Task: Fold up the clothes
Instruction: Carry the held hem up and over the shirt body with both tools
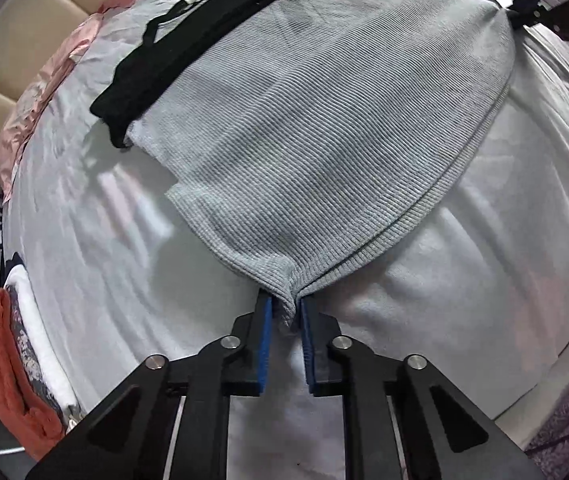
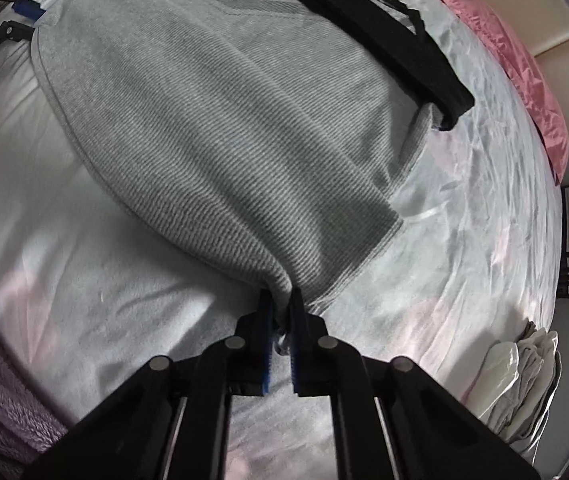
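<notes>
Cataloguing from the left wrist view first. Item 1: grey ribbed top (image 1: 316, 140), spread flat on the bed (image 1: 96, 240), its far edge lying under a black garment (image 1: 188, 40). Soft knit, light, limp; I judge it will sag and drape rather than hold shape, so corners and hem are the sensible places to take it. Item 2: left gripper (image 1: 287, 312), jaws nearly together, blue pads (image 1: 267, 320) pinching a bunched corner of the top at its near hem. A folded stack, orange cloth (image 1: 0, 356) on the outside, sits at the bed's left edge.

Right wrist view. Item 1 again: the grey ribbed top (image 2: 220, 128), same flat spread, the black garment (image 2: 412, 44) across its far side and a pink cover (image 2: 524, 76) beyond. Item 3: right gripper (image 2: 280, 312), jaws narrow, clamped on the other near corner, fabric puckered between them. With 2 corners held, I judge the top ready to lift.
</notes>
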A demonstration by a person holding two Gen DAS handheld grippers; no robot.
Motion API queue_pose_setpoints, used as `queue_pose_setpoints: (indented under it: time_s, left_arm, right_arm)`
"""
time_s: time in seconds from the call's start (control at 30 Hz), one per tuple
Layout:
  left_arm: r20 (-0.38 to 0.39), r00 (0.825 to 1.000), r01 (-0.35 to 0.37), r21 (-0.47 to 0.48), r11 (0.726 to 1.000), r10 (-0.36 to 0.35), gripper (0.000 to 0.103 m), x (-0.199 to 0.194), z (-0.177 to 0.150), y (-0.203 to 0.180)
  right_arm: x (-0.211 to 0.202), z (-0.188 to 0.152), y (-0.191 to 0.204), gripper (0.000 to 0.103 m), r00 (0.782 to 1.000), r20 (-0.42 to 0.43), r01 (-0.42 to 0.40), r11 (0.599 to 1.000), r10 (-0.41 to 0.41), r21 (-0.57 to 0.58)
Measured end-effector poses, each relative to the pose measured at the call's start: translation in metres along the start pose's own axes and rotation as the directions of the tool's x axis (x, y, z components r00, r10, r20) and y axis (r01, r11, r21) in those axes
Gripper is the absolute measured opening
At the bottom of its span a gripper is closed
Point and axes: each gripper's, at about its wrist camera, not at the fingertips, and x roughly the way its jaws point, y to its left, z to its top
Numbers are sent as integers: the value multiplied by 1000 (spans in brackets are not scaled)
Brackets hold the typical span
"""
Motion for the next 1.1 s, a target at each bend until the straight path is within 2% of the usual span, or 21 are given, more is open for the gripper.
queue_pose_setpoints:
  time_s: [0.17,0.23,0.33,0.4,0.47,0.7,0.93,1.1]
  left_arm:
    - [73,996,-40,-70,997,45,10,-29,-5,5]
    - [114,991,-61,-104,993,73,10,-47,-8,10]
    - [176,979,-74,-170,983,104,9,-80,-9,21]
    - [221,965,-92,-206,974,138,9,-103,-11,21]
    - [264,949,-106,-243,964,171,9,-127,-18,22]
    - [387,893,-70,-386,920,230,8,-181,-47,16]
    - [461,834,-70,-457,887,303,8,-209,-67,5]
    - [500,798,-69,-481,874,338,8,-234,-78,1]
  right_arm:
    - [-26,-12,-2,6,993,77,86,993,-92,76]
    - [-43,-15,-5,6,984,114,120,985,-134,127]
    - [-76,0,0,5,966,174,157,967,-194,203]
    - [-100,12,4,5,951,213,168,954,-223,250]
    - [-117,11,0,5,939,244,167,940,-244,296]
    - [-171,-19,12,5,896,320,160,896,-309,415]
    - [-206,-46,36,5,820,389,203,848,-421,490]
    - [-227,-62,45,5,800,415,172,828,-434,534]
